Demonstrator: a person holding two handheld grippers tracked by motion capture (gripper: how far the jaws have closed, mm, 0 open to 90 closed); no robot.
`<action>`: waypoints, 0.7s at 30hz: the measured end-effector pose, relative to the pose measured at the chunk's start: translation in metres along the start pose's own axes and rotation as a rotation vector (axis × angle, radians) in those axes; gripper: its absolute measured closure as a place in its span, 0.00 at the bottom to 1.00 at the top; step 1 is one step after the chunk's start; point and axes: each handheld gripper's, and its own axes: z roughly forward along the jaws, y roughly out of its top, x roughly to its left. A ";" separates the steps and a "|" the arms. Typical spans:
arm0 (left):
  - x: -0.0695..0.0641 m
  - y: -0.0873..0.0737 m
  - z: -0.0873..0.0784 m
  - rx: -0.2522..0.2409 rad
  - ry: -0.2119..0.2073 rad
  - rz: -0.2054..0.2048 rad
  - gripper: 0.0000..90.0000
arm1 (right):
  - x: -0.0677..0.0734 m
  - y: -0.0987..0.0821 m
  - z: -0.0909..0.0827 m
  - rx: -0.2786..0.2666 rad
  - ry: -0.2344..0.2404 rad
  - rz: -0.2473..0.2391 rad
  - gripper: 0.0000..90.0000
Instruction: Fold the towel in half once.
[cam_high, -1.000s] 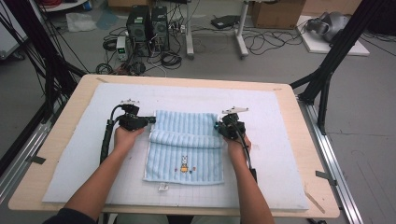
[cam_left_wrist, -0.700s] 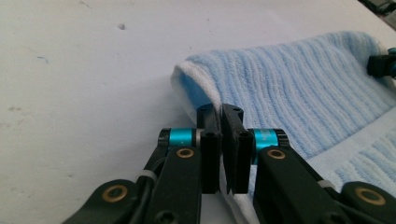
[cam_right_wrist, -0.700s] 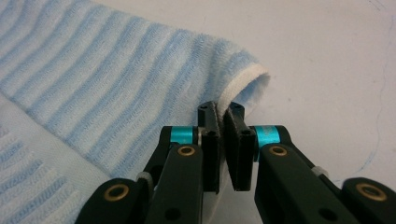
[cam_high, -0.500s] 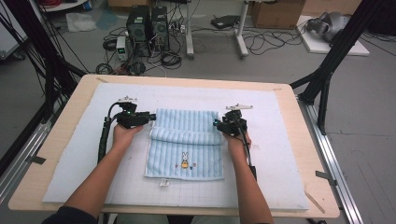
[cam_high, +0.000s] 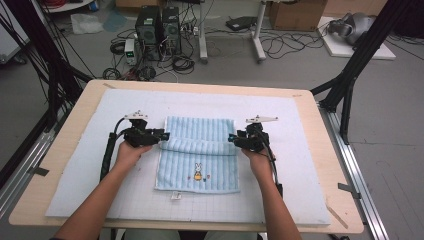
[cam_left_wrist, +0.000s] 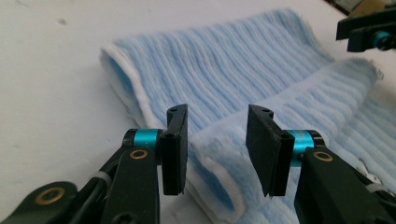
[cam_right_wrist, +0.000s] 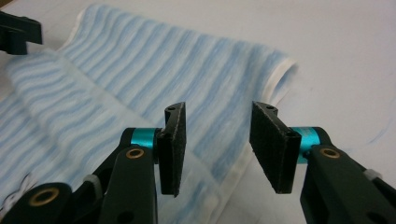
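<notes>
Centrally, a light-blue striped towel (cam_high: 200, 150) lies on the white gridded mat (cam_high: 75, 190), its far part folded toward me so that a rolled edge runs across its middle from side to side. No container stands on the work surface; the towel is its sole loose item.

Left to right in the high view: my left gripper (cam_high: 164, 135) sits at the towel's left edge, level with the fold. Its jaws have just been opening; in the left gripper view my left fingers (cam_left_wrist: 176, 148) stand spread, with the folded hem between them but not pinched. A rabbit motif (cam_high: 197, 172) marks the near half of the towel, and a small white tag (cam_high: 175, 196) sticks out at its near hem. My right gripper (cam_high: 232, 137) sits at the towel's right edge, again level with the fold. Its jaws have likewise just been opening; in the right gripper view my right fingers (cam_right_wrist: 273, 145) stand apart above the towel's white border, gripping nothing.

Surface: the mat covers most of a pale wooden table (cam_high: 332, 165). Room: beyond the far edge, a grey floor carries two black computer towers (cam_high: 157, 25), tangled cables (cam_high: 280, 45) and cardboard boxes (cam_high: 295, 12); black frame struts (cam_high: 357, 60) rise at both sides.
</notes>
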 end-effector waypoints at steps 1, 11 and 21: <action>-0.002 -0.002 0.001 0.013 0.006 0.005 0.66 | 0.000 -0.001 0.000 0.010 0.030 0.005 0.62; -0.016 -0.010 -0.008 0.020 0.010 0.081 0.96 | 0.002 -0.021 0.002 0.086 0.090 -0.013 0.90; -0.026 -0.020 -0.031 -0.049 -0.038 0.077 0.97 | 0.015 -0.028 -0.018 0.026 0.114 -0.063 0.93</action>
